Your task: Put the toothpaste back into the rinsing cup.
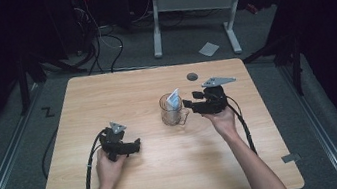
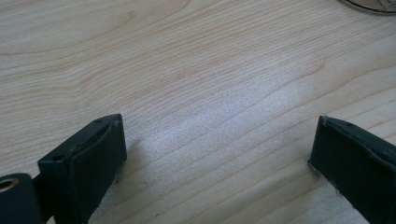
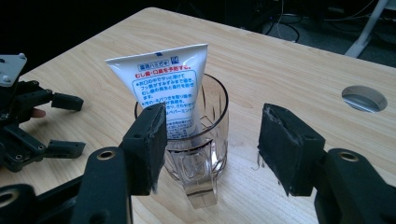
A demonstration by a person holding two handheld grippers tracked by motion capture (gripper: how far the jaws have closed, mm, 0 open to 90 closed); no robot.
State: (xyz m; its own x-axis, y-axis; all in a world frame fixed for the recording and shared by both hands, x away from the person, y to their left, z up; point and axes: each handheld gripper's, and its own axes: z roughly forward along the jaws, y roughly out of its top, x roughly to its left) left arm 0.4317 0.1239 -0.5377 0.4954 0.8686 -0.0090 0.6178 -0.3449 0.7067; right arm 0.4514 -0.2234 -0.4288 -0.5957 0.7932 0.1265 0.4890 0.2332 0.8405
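Observation:
A clear glass mug (image 1: 173, 110) stands near the middle of the wooden table (image 1: 105, 93) with a white toothpaste tube (image 1: 173, 98) upright in it. In the right gripper view the mug (image 3: 205, 154) and the tube (image 3: 163, 79) sit just ahead of my right gripper (image 3: 212, 140), the mug's handle pointing towards it. Its jaws stand apart and press on nothing. From above, the right gripper (image 1: 189, 106) is close beside the mug's right side. My left gripper (image 1: 136, 145) rests low over the table at the left, open (image 2: 217, 154), with bare wood between its jaws.
A round cable hole (image 1: 192, 76) is set in the table behind the mug. Beyond the far edge stand a white desk frame (image 1: 193, 5) and loose cables (image 1: 97, 39) on the floor. Dark floor surrounds the table.

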